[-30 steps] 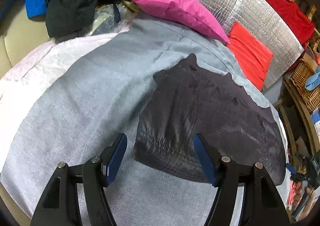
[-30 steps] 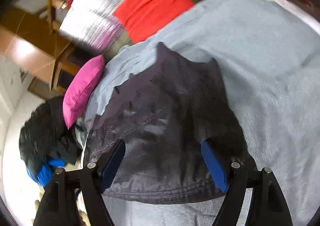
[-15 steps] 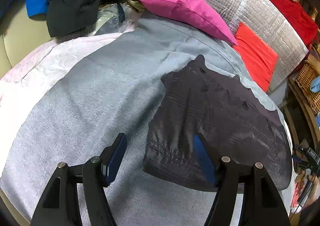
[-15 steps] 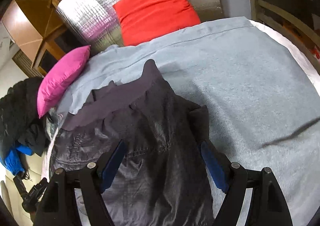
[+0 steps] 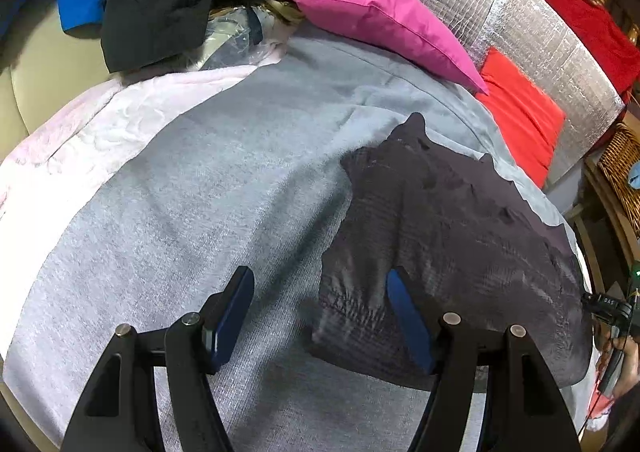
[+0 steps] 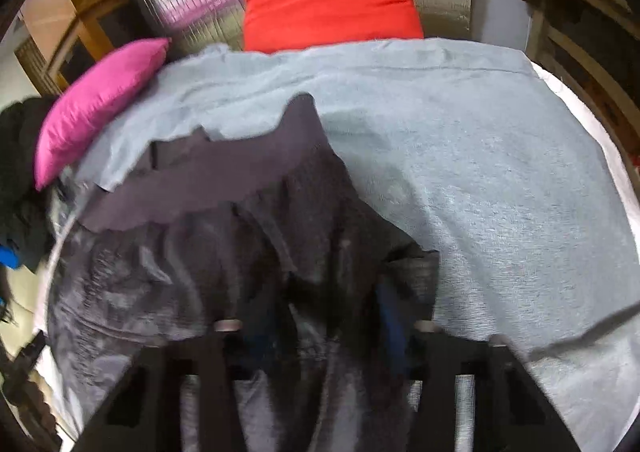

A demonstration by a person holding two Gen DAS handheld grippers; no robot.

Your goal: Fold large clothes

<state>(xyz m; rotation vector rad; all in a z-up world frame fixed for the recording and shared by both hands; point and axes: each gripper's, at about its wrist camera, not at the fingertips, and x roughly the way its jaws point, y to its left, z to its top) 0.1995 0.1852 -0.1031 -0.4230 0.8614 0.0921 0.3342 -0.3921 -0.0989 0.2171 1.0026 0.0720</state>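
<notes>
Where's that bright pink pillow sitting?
The pink pillow lies at the far edge of the grey blanket, left of the red cushion, against the silver foil panel.

A dark, crinkled garment (image 5: 448,244) lies spread, partly folded, on a grey blanket (image 5: 208,203).

Your right gripper (image 6: 316,316) smeared by motion blur, its jaws half lost against the dark jacket (image 6: 224,252), grip unreadable, jacket's near hem cut off below.

You worked over a matt, fuzzy grey knit blanket (image 5: 224,187). The dark thin woven jacket (image 5: 452,244) looked faintly glossy and crinkled. The magenta cloth pillow (image 5: 380,15) showed smooth sheen; the silver foil panel (image 5: 532,39) looked quilted, reflective.
</notes>
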